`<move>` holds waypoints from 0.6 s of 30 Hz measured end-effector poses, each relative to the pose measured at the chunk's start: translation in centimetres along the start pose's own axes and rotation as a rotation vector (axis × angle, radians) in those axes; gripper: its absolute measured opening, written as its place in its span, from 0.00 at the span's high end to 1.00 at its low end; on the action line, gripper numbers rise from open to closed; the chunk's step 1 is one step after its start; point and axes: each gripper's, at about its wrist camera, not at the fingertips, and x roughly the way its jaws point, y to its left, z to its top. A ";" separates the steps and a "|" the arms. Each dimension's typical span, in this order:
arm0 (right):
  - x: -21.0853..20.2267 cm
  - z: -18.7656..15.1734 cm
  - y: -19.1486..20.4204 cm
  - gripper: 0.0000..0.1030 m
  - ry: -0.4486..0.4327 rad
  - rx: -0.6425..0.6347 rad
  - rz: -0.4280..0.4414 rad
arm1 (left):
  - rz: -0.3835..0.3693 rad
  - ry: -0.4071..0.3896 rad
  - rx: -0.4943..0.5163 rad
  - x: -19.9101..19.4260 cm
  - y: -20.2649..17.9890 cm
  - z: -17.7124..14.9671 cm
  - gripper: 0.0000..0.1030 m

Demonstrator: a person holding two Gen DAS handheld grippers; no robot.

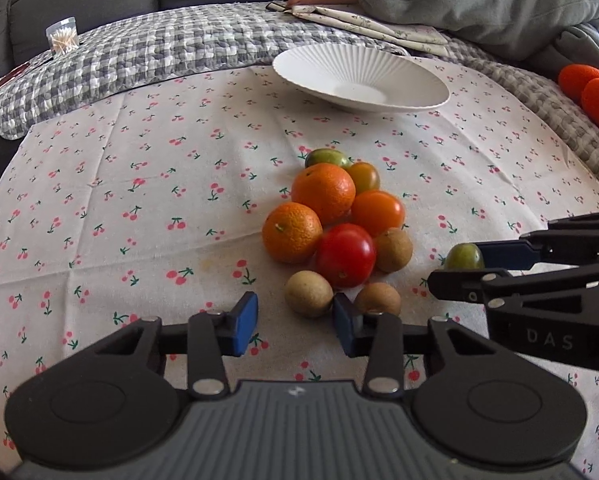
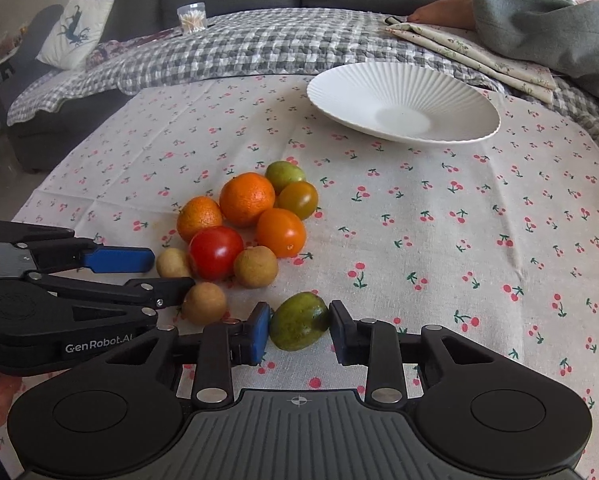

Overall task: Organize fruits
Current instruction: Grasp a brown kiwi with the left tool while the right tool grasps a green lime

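Right gripper (image 2: 298, 334), black with blue pads, is clamped on a small green oval fruit (image 2: 299, 327): in the right wrist view both pads press its sides while it sits on the cherry-print tablecloth (image 2: 439, 240), near the cloth's near edge and just apart from the pile. Left gripper (image 1: 295, 326) has its jaws partly closed with nothing between the pads; 1 small brown round fruit (image 1: 308, 293) lies just ahead of the gap and a 2nd brown round fruit (image 1: 377, 298) sits just beyond the right pad, so that hand grips nothing yet.

Beyond both tools the pile sits toward the middle of the cloth: a glossy red tomato (image 1: 345, 255), 2 dimpled orange mandarins (image 1: 292, 232), a smooth orange tomato (image 1: 377, 212), a 3rd brown fruit (image 1: 393, 250), and 2 greenish fruits (image 1: 325, 157) on the far side. A white ribbed ceramic plate (image 1: 299, 64), with nothing in it, stands near the cloth's far edge, well apart from the pile.

The step in hand looks like the lift of the green fruit toward the plate. To do it well, the grip should stay across the fruit's widest part and the lift should go straight up before any travel, since an oval, smooth skin can squirt out of flat pads. The left tool should shift forward so the brown fruit sits squarely between the pads before closing, without nudging its neighbours and rolling the pile.
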 end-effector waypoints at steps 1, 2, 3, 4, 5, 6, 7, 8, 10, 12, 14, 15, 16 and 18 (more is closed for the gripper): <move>-0.1 0.0 -0.1 0.70 -0.002 0.007 0.000 | 0.001 -0.001 0.002 0.1 0.0 0.0 0.62; -0.2 0.0 -0.3 0.70 -0.004 0.012 -0.001 | 0.004 -0.004 0.005 0.1 -0.1 0.0 0.63; -0.3 0.0 -0.3 0.70 -0.007 0.016 0.000 | 0.005 -0.006 0.009 0.2 -0.1 0.0 0.63; -0.3 0.0 -0.4 0.70 -0.010 0.021 0.002 | 0.005 -0.009 0.012 0.2 -0.2 0.1 0.64; -0.4 0.0 -0.5 0.70 -0.010 0.025 0.004 | 0.005 -0.012 0.014 0.2 -0.2 0.1 0.64; -0.4 -0.1 -0.5 0.70 -0.010 0.025 0.003 | 0.004 -0.015 0.018 0.3 -0.3 0.1 0.65; -0.4 -0.1 -0.6 0.70 -0.011 0.027 0.003 | 0.003 -0.020 0.023 0.4 -0.3 0.2 0.65; -0.5 -0.1 -0.6 0.70 -0.013 0.030 0.004 | 0.003 -0.024 0.030 0.5 -0.4 0.2 0.67; -0.6 -0.1 -0.6 0.70 -0.016 0.032 0.003 | 0.004 -0.033 0.040 0.6 -0.5 0.3 0.72; -0.6 -0.1 -0.7 0.70 -0.018 0.034 0.003 | 0.004 -0.039 0.051 0.6 -0.6 0.4 0.76; -0.8 -0.1 -0.6 0.70 -0.024 0.035 0.001 | 0.004 -0.042 0.062 0.6 -0.7 0.4 0.76; -0.9 0.0 -0.7 0.70 -0.027 0.036 0.001 | 0.004 -0.043 0.063 0.6 -0.7 0.4 0.76; -1.0 0.0 -0.8 0.70 -0.029 0.041 0.002 | 0.002 -0.040 0.058 0.4 -0.6 0.4 0.76; -1.3 0.1 -1.0 0.70 -0.036 0.049 0.001 | -0.011 -0.042 0.033 -0.1 -0.2 0.6 0.76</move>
